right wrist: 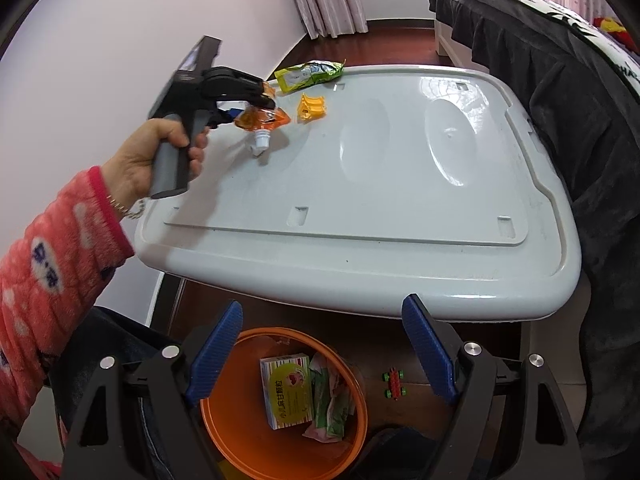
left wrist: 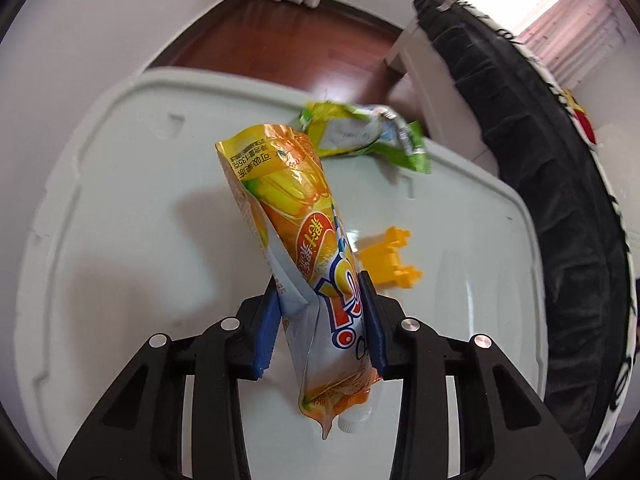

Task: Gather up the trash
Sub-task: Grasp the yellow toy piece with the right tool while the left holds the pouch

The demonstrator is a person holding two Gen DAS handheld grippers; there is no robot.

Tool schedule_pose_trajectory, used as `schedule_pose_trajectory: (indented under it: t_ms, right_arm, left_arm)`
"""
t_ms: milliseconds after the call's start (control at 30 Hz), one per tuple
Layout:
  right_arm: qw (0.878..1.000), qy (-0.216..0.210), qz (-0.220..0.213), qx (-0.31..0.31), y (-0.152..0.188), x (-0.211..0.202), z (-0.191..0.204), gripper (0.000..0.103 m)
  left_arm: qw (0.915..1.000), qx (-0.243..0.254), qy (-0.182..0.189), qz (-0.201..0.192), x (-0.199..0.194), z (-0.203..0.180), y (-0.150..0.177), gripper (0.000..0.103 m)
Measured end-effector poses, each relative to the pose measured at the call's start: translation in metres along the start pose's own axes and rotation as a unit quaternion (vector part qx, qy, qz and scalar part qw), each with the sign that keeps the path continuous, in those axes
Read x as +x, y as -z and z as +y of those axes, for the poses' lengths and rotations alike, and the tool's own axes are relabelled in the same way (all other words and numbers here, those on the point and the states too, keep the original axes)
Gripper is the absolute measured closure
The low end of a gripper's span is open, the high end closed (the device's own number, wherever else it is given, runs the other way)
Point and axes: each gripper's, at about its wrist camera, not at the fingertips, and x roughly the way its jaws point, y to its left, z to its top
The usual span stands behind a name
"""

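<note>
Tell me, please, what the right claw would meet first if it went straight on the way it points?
Probably the near rim of the white table, just ahead of the open right claw; depth is uncertain, and the orange bin sits below.

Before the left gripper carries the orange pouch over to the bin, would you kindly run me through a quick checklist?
1. Left gripper shut on orange pouch: ok.
2. Pouch lifted off the white table: cannot tell; its spout looks close to the surface.
3. Orange bin open, with room: ok.
4. Right gripper open, holding nothing: ok.
5. Table trash all collected: not ok; green wrapper remains.
</note>
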Motion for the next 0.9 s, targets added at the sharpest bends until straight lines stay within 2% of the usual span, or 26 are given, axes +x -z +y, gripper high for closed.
schedule_pose_trajectory:
  t_ms: [100, 300, 500, 600, 700, 833, 900]
  right_arm:
    - [1.000, 0.000, -0.009, -0.002, -0.001, -0.005, 0.003, 0.023]
    - [1.000, 0.001, -0.018, -0.010, -0.006, -0.011, 0.011, 0.023]
    - [0.997, 0.021, -0.047, -0.053, -0.049, 0.005, 0.027, 0.022]
    - [0.995, 0.028, -0.060, -0.071, -0.087, 0.031, 0.038, 0.022]
    - [0.995, 0.039, -0.064, -0.065, -0.129, 0.070, 0.042, 0.017]
    - [0.996, 0.052, -0.044, -0.057, -0.183, 0.135, 0.049, 0.017]
    - [0.995, 0.072, -0.032, -0.054, -0.202, 0.163, 0.053, 0.017]
  left_arm:
    - [0.9997, 0.014, 0.010, -0.019, -0.032, -0.005, 0.009, 0.067]
    - [0.9962, 0.048, -0.020, -0.070, -0.103, -0.017, 0.051, 0.067]
    - [0.9931, 0.061, -0.008, -0.100, -0.138, -0.018, 0.087, 0.067]
    - [0.9921, 0.060, -0.005, -0.110, -0.145, -0.012, 0.089, 0.067]
    - [0.9915, 0.049, -0.008, -0.121, -0.150, 0.000, 0.089, 0.067]
    - [0.9925, 0.027, 0.001, -0.119, -0.153, 0.019, 0.088, 0.067]
    - [0.9918, 0.023, 0.000, -0.125, -0.157, 0.026, 0.087, 0.067]
